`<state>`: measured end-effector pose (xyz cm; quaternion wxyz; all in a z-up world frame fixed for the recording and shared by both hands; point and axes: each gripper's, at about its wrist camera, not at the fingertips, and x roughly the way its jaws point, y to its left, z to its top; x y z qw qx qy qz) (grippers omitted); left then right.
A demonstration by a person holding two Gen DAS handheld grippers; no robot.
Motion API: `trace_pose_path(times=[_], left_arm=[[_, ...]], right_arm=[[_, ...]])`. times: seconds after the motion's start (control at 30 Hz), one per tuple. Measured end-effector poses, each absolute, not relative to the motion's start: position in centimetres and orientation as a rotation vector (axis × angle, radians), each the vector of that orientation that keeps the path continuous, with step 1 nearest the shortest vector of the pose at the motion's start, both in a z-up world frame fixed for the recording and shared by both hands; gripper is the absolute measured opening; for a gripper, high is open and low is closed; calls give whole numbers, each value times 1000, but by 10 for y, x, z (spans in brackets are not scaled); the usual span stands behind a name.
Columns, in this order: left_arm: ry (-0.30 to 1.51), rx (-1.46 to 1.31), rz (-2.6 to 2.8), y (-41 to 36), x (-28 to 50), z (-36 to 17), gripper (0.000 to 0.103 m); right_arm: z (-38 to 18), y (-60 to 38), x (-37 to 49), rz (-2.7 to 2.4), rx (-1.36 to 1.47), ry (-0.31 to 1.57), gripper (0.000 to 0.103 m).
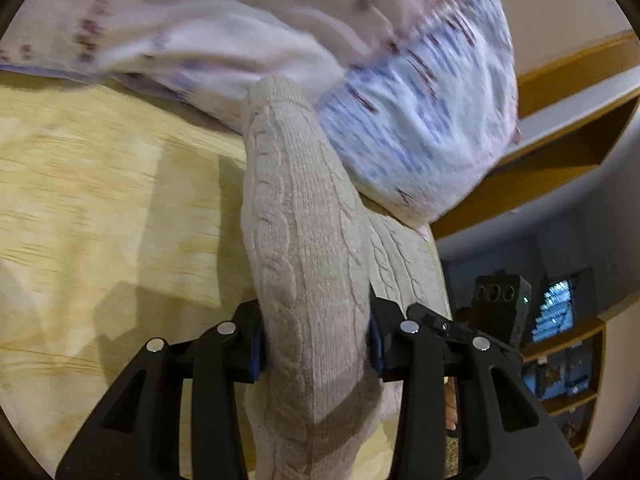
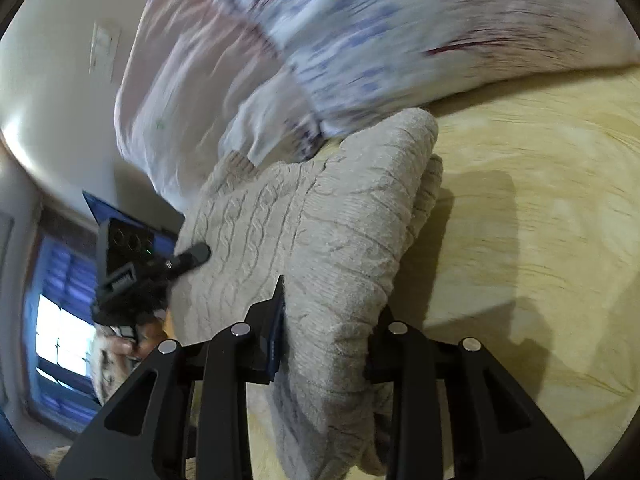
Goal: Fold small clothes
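over yellow bedding (image 1: 100, 200), both grippers' jaws clamp the beige cable-knit sweater (image 1: 304, 240).

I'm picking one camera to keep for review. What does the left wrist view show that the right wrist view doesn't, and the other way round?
Only the left wrist view shows the wooden shelves with a lit screen.

Only the right wrist view shows the window, the wall switch and the left gripper on the far edge of the sweater.

Both show a gripper closed on the beige sweater, left gripper and right gripper, the yellow bedspread and the blurred patterned pillow.
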<state>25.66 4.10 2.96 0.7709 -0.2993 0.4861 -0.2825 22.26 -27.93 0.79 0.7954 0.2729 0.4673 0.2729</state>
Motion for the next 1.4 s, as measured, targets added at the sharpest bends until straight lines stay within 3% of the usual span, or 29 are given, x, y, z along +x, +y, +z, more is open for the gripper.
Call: trace_pose_path(times=[0.13, 0.27, 0.4, 0.63, 0.67, 0.77, 0.8, 1.03, 1.07, 1.13, 1.17, 1.2, 1.4], left_arm=[[1099, -684, -536, 68, 260, 3, 43], [1100, -716, -526, 72, 262, -12, 53], [1066, -610, -483, 73, 254, 6, 56], [855, -305, -451, 57, 214, 64, 57], [841, -255, -476, 47, 209, 69, 58], [823, -115, -513, 21, 200, 73, 58], [828, -82, -517, 14, 200, 70, 58], [930, -90, -489, 2, 219, 36, 58], [927, -84, -482, 1, 220, 34, 58], [916, -71, -477, 1, 215, 38, 58], [905, -75, -485, 5, 209, 42, 58], [896, -83, -495, 7, 204, 45, 58], [832, -11, -401, 24, 174, 55, 63]], right_arm=[[-2, -258, 228, 536, 500, 1006, 31], [-19, -263, 234, 503, 536, 1064, 37], [-12, -268, 232, 487, 551, 1060, 43], [-8, -288, 226, 452, 618, 1002, 43], [-7, -290, 224, 448, 618, 996, 41], [-6, -292, 222, 415, 595, 970, 15], [-6, -290, 223, 394, 582, 967, 12], [-19, -285, 235, 289, 531, 1019, 13], [-17, -283, 235, 282, 511, 1019, 14], [-4, -275, 228, 234, 415, 996, 31], [2, -273, 223, 215, 382, 977, 44], [9, -271, 215, 204, 348, 945, 47], [41, -244, 160, 295, 197, 762, 47]])
